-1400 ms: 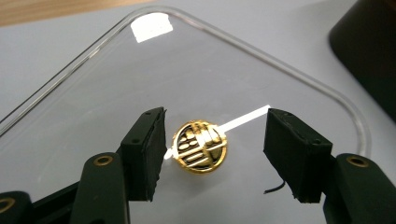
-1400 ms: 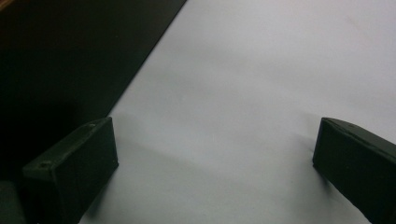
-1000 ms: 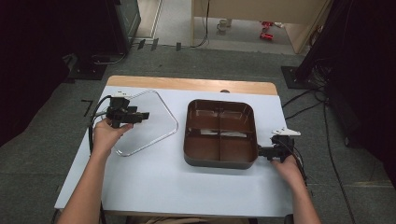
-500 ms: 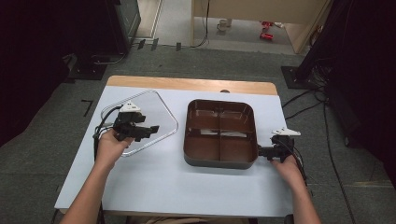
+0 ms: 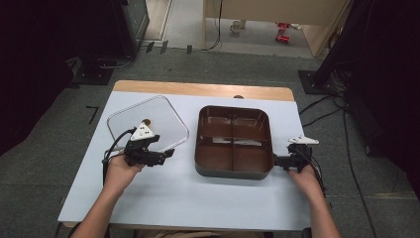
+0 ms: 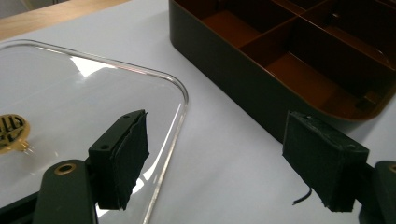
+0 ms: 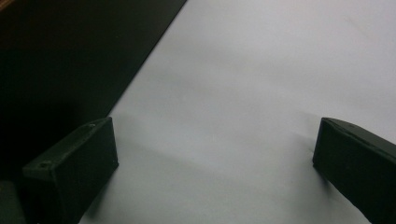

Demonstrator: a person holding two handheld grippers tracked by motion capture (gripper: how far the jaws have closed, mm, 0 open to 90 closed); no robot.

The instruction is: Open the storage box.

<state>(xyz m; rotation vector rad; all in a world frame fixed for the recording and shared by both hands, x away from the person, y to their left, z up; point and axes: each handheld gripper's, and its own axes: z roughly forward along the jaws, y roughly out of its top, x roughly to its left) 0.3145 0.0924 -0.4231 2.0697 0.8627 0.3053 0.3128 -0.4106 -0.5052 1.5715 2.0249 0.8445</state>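
While my left gripper (image 5: 166, 154) hung wide open and empty over the clear lid's (image 5: 148, 121) near right corner, the lid lay left of the brown tray (image 5: 234, 168). My right gripper (image 5: 276, 161), likewise open and empty, sat at the tray's near right corner.

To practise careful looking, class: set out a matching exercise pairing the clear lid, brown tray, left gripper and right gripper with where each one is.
Things:
1. clear lid
2. brown tray
3. left gripper
4. right gripper

Places:
A. at the tray's right side
B. table's middle
C. flat on the table's left
D. over the lid's near edge

Pairs: 1-C, 2-B, 3-D, 4-A
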